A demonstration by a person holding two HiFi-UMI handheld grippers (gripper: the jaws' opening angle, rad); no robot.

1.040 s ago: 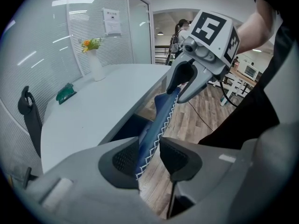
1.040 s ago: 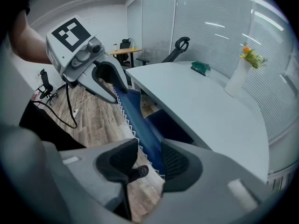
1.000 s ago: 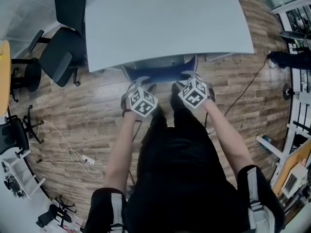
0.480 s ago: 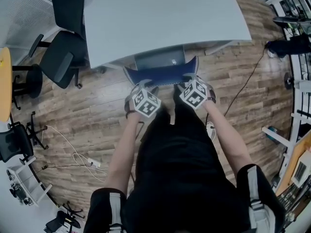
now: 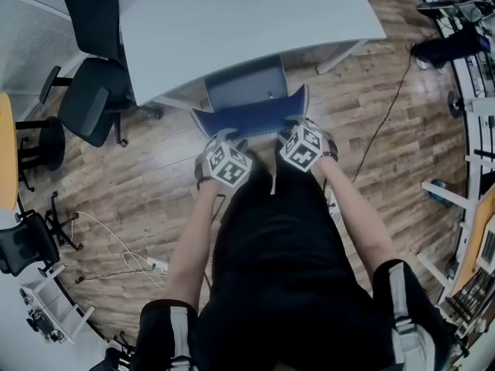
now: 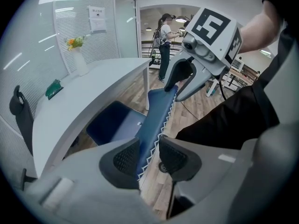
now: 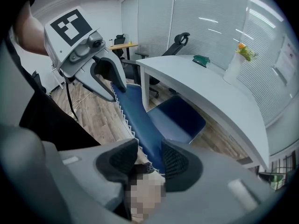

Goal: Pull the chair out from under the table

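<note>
At the far left, two black office chairs (image 5: 91, 103) are standing on the wood floor (image 5: 155, 199) beside the white surface (image 5: 232, 22). The left claw (image 5: 222, 137) is reaching down to the left end of the blue chair (image 5: 247, 120) and is gripping the top edge of its backrest. In the left gripper view the left claw (image 6: 148, 154) is pinching the blue fabric with its zigzag trim between both dark pads, the jaws standing fairly wide and having just been closing a little further on it. The chair is sitting at the near edge of the surface, its backrest turned toward the person and clear of the edge. Its seat (image 5: 246, 90) is showing mostly in the open, with the far part lying under the surface. Further right, the right claw (image 5: 296, 124) is gripping the other end of the backrest. In the right gripper view the right claw (image 7: 149, 160) is clamping the backrest between its pads, jaws well apart. A black cable (image 5: 387, 134) is trailing across the floor at the right.
</note>
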